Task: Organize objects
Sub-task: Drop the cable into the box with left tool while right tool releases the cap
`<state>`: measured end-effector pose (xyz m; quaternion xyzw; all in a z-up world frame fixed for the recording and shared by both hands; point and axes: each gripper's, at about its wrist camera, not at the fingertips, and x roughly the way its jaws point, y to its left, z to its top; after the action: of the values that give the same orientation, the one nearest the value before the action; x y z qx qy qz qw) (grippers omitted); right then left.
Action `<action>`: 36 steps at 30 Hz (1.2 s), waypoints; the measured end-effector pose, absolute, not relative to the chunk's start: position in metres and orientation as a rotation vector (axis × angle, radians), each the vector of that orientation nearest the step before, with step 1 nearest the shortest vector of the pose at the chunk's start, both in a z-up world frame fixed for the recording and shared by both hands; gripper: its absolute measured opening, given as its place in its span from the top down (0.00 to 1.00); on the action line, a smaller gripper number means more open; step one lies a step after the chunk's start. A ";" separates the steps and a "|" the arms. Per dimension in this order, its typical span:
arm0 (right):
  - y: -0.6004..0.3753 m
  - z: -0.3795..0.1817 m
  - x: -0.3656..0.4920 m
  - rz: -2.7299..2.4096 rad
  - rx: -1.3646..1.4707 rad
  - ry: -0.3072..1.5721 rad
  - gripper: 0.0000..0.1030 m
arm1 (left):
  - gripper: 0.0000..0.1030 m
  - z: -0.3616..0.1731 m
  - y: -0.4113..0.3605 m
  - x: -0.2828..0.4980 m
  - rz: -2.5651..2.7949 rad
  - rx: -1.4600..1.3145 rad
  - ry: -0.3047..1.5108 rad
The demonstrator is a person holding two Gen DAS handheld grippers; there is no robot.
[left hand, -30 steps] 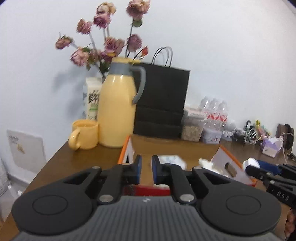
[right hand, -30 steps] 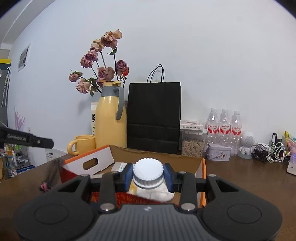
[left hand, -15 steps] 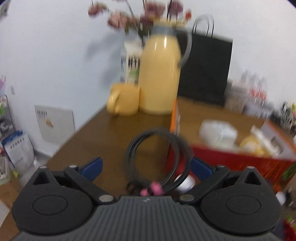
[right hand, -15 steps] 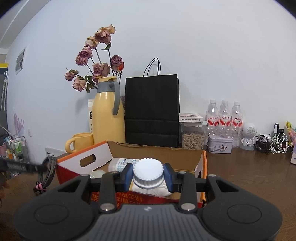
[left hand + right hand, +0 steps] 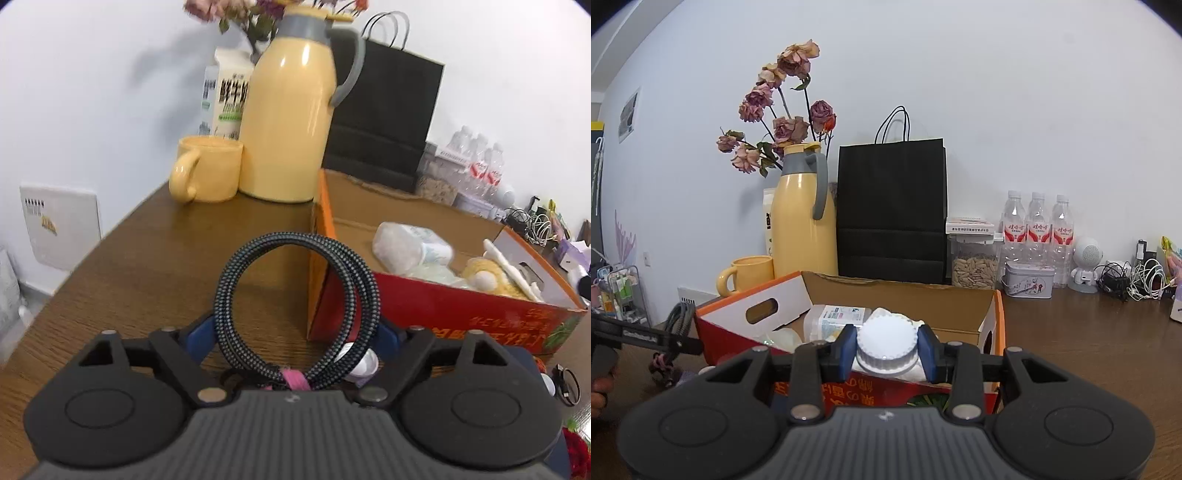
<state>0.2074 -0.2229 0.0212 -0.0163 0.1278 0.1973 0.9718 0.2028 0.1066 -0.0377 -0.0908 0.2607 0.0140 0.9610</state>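
Note:
A coiled grey braided cable [image 5: 295, 306] tied with a pink band stands between the wide-open jaws of my left gripper [image 5: 295, 334], just left of the red and orange cardboard box [image 5: 436, 306]. The blue pads sit beside the coil; I cannot tell if they touch it. The cable also shows in the right wrist view [image 5: 677, 321]. My right gripper [image 5: 886, 350] is shut on the ribbed white cap of a bottle [image 5: 886, 345], held in front of the open box [image 5: 997, 325]. The box holds a plastic bottle [image 5: 410, 245] and a yellow item [image 5: 484, 277].
A yellow thermos jug [image 5: 291, 122], yellow mug [image 5: 207, 170], milk carton [image 5: 225, 96] and black paper bag [image 5: 384, 107] stand behind the box. Water bottles [image 5: 1036, 229], a seed jar [image 5: 975, 258], a tin [image 5: 1028, 282] and tangled cables [image 5: 1126, 277] line the back right.
My left gripper swung left away from the box, opened wide and now has the coiled cable between its jaws. My right gripper kept hold of the cap and rose a little.

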 end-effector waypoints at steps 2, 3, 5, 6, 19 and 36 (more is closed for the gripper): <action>-0.223 0.021 0.207 0.397 -0.033 0.259 0.67 | 0.20 -0.030 0.101 0.194 0.043 -0.156 0.505; -0.223 0.021 0.207 0.398 -0.032 0.259 0.67 | 0.20 -0.023 0.098 0.189 0.050 -0.135 0.491; -0.223 0.022 0.208 0.401 -0.032 0.259 0.67 | 0.20 -0.006 0.089 0.182 0.047 -0.098 0.456; -0.223 0.024 0.208 0.403 -0.034 0.256 0.67 | 0.20 0.005 0.086 0.180 0.037 -0.086 0.439; -0.202 0.056 0.279 0.352 -0.021 0.251 0.66 | 0.18 0.056 -0.005 0.276 -0.033 0.095 0.421; -0.208 0.030 0.291 0.328 -0.010 0.312 0.00 | 0.00 0.023 0.008 0.276 0.078 -0.073 0.300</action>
<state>0.2915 -0.2081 0.0304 -0.0052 0.1545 0.1625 0.9745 0.2760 0.0080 0.0231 -0.0366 0.1495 0.0388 0.9873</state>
